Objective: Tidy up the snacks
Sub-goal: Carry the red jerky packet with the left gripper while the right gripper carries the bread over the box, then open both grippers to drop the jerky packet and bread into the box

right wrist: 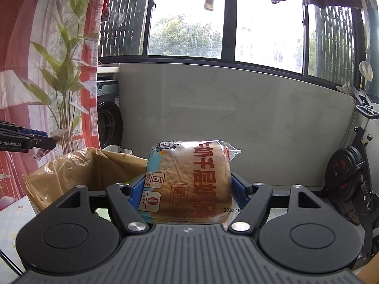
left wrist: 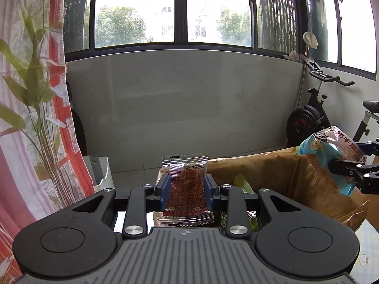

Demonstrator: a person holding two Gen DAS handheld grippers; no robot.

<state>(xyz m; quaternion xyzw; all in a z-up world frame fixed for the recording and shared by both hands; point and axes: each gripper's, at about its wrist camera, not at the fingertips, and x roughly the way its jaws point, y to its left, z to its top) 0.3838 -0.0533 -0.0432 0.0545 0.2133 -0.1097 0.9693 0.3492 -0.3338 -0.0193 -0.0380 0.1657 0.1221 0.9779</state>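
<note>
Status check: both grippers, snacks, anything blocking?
Left gripper shut on small red snack packet. Right gripper shut on bread pack. Both raised near open brown bag; nothing blocking.

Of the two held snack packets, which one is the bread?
The large bread packet with a blue edge, held by the right gripper. The left gripper holds a small clear sachet of red-brown snack.

red sachet [left wrist: 186, 184], bagged bread [right wrist: 189, 184], both aloft.

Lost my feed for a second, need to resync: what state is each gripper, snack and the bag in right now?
left gripper: shut on small red packet
small red packet: upright, clamped, lifted
right gripper: shut on bread pack
bread pack: clamped, lifted
brown paper bag: open, items inside
</note>
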